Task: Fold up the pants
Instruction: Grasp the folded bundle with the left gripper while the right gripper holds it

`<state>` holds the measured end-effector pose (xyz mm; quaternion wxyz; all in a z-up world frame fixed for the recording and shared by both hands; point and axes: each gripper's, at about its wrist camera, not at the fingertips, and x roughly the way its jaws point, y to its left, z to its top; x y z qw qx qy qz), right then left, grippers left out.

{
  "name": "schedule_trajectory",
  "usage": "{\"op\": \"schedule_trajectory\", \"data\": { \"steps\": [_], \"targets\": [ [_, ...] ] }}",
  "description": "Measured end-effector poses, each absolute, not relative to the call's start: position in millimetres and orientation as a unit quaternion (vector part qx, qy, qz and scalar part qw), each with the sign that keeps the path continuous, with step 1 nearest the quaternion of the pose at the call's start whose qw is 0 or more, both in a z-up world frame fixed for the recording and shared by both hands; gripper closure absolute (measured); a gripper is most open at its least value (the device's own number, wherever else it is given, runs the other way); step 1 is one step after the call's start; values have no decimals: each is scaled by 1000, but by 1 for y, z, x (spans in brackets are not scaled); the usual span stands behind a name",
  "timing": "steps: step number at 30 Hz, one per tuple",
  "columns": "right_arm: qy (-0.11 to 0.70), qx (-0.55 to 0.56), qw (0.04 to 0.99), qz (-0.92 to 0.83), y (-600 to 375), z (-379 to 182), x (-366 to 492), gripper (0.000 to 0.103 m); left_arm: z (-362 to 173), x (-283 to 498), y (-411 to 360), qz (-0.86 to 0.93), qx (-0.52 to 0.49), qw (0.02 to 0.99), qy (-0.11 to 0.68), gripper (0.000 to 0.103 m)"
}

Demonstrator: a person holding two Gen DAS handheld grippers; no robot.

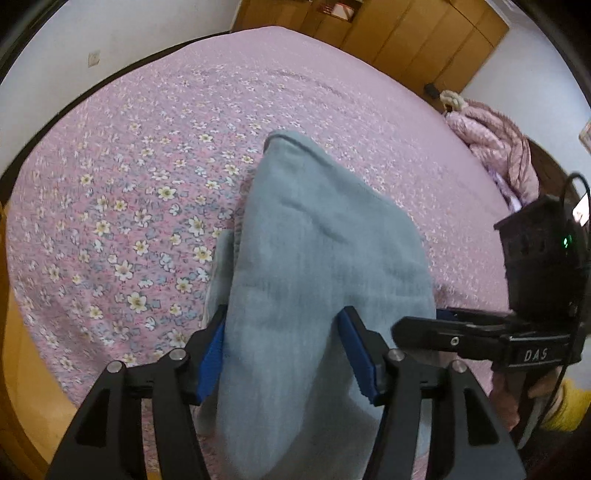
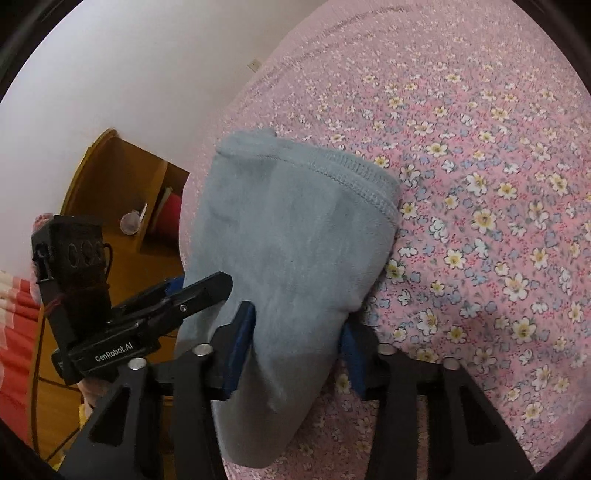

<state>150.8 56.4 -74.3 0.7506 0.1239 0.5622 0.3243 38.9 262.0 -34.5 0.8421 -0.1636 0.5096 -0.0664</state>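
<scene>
Light blue-grey pants [image 1: 314, 266] hang bunched over the pink floral bed [image 1: 147, 147]. My left gripper [image 1: 284, 343] has its blue pads on either side of the cloth and is shut on it. In the right wrist view the pants [image 2: 291, 236] show a stitched hem at the top. My right gripper [image 2: 295, 343] is shut on the cloth too. Each gripper shows in the other's view: the right gripper [image 1: 424, 328] at the pants' right edge, the left gripper [image 2: 207, 288] at their left edge.
The bed's floral cover [image 2: 480, 184] fills most of both views. A pink quilted jacket [image 1: 495, 147] lies at the bed's far right. Wooden wardrobes [image 1: 406, 33] stand behind. A wooden bedside cabinet [image 2: 118, 192] stands by the white wall.
</scene>
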Motion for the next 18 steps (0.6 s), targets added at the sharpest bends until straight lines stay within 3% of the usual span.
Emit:
{"op": "schedule_trajectory", "data": {
  "steps": [2, 7, 18],
  "targets": [
    [557, 126, 751, 332, 50, -70, 148, 70, -34, 38, 263, -66, -173, 843, 505, 48],
    [532, 98, 763, 355, 44, -45, 139, 72, -19, 23, 257, -40, -171, 855, 487, 64],
    [485, 68, 797, 354, -25, 10, 138, 72, 17, 17, 211, -73, -217, 863, 450, 67]
  ]
}}
